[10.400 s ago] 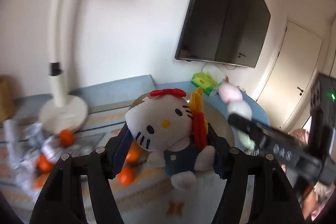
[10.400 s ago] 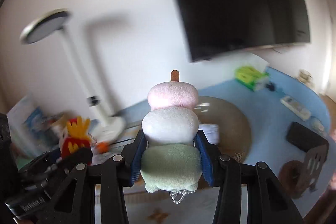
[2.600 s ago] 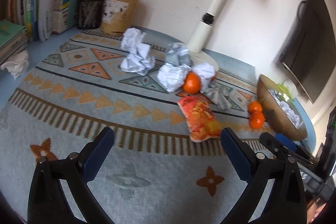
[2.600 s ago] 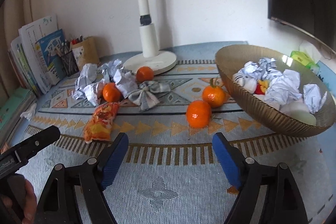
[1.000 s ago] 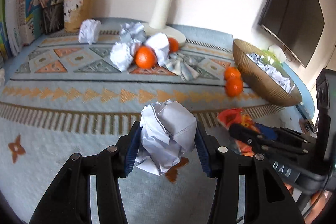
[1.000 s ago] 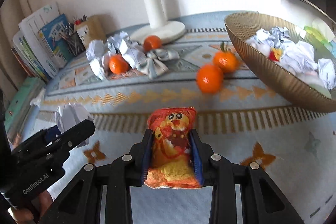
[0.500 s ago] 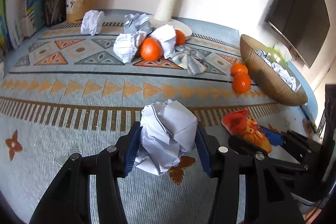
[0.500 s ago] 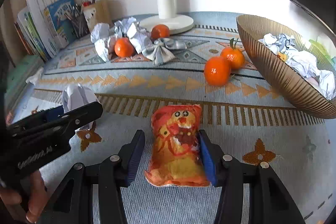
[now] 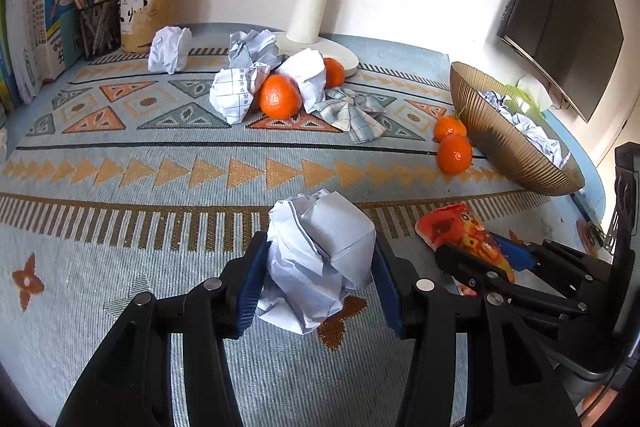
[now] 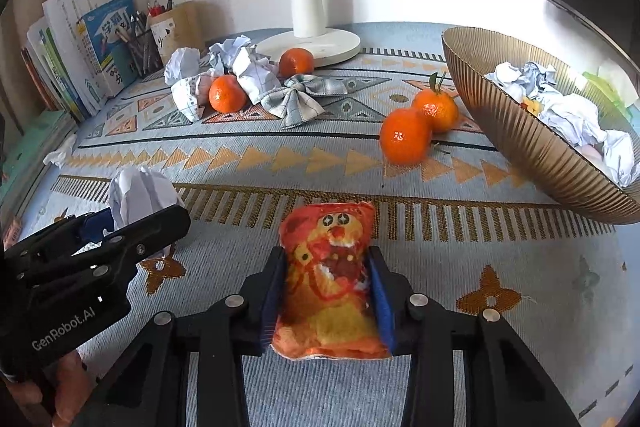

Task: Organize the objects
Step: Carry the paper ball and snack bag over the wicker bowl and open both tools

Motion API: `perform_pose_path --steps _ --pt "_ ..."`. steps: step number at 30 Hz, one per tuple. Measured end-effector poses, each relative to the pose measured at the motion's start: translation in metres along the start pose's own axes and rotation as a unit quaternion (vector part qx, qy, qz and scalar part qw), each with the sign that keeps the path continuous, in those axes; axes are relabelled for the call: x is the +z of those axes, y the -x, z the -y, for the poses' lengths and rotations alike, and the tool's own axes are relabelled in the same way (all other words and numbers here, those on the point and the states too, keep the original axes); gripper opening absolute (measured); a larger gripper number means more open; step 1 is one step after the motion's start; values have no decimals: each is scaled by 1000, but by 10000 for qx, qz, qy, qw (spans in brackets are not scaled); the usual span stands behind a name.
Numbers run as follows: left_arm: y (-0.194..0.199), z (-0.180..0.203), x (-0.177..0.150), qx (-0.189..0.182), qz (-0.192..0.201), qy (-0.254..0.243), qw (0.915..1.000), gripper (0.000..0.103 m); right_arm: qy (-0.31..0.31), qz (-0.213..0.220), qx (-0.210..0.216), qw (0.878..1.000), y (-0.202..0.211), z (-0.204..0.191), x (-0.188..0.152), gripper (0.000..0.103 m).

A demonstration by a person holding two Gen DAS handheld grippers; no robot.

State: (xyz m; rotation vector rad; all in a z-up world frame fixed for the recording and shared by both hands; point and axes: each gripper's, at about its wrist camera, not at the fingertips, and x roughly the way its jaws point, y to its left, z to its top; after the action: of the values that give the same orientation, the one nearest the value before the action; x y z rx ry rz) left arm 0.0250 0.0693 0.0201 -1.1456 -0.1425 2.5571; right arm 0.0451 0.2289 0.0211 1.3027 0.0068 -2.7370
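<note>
Mid-pickup: my left gripper (image 9: 318,269) clenched a crumpled white paper ball (image 9: 320,259), lower centre; my right gripper (image 10: 328,301) pinched an orange printed snack pouch (image 10: 330,279) — next, the ribbed bronze bowl (image 10: 516,135), far right.

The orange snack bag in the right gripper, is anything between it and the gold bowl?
Two oranges sit on the mat just left of the gold bowl, near that route. A path from the orange snack bag over the bowl's near rim looks clear.
</note>
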Motion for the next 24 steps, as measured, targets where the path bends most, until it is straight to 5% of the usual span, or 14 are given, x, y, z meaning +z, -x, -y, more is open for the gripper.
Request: perform_pose_path --steps 14,18,21,24 --pt "1 3 0 45 44 -90 9999 47 -75 40 37 10000 0 3 0 36" --pt "10 11 2 78 263 -204 9994 47 -278 266 179 9991 11 10 -1 35" --pt "25 37 18 -272 412 -470 9977 47 -554 555 551 9954 30 24 0 34" --pt "44 76 47 -441 838 -964 9908 47 -745 1014 478 9909 64 44 10 34"
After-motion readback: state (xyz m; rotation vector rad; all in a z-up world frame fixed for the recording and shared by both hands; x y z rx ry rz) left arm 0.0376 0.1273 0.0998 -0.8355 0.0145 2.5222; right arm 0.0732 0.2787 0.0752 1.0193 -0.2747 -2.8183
